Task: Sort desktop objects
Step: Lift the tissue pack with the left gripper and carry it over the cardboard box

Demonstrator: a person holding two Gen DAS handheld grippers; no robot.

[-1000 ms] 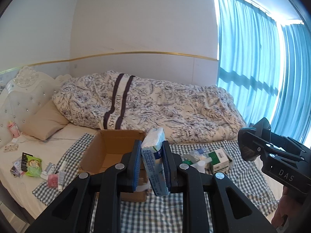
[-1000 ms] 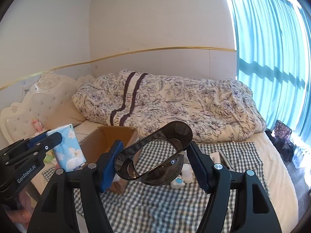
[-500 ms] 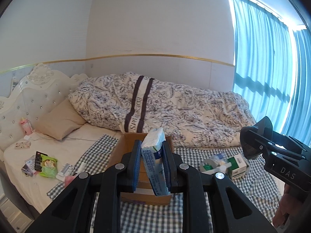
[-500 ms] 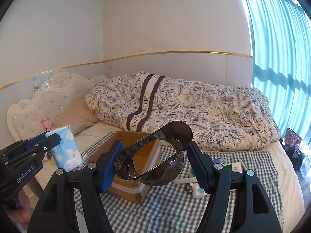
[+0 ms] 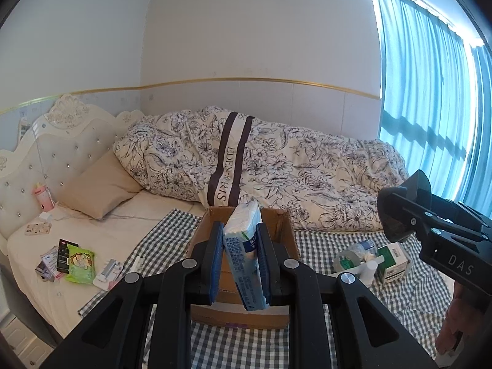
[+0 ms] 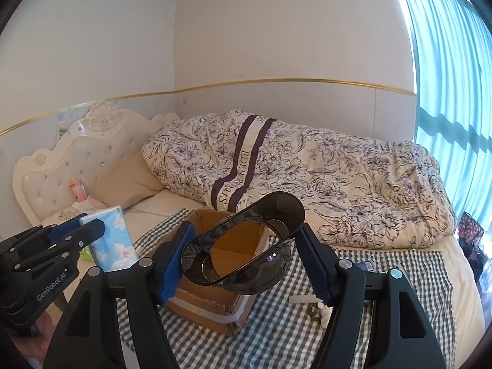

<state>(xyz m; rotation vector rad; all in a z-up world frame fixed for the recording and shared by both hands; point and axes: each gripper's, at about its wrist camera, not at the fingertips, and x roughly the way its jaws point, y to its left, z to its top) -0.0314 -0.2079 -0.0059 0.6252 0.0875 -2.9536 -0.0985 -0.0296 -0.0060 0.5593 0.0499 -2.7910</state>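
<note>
The box (image 5: 243,279), an open cardboard carton, sat on the checked cloth (image 5: 396,313) spread over the near part of the bed (image 5: 129,224), with the flowered quilt (image 5: 276,166) heaped behind it on the far side and a tan pillow (image 5: 98,190) to the far left. It looked like the place where the held things were meant to go, and both grippers hung above and just near of its open top. The left gripper (image 5: 242,264) was clenched on a tissue pack (image 5: 244,255), which stood on edge between the blue pads, its lower end poking below them. The right gripper (image 6: 246,252) grasped a dark oval holder (image 6: 243,243), tilted so that its mouth faced the camera and the box's brown inside showed through it. To do this step well, I judged, each hand should go forward until its load was fully over the opening, drop low inside the walls, and only then let go, one hand at a time so the two tools did not knock together. The soft pack could snag on the flap if released early; the holder would roll if dropped from height. To the right of the box lay a green carton (image 5: 393,261) and a tape roll (image 5: 346,259); on the bare sheet to the left lay a green packet (image 5: 79,263) and other small things, not yet sorted.
</note>
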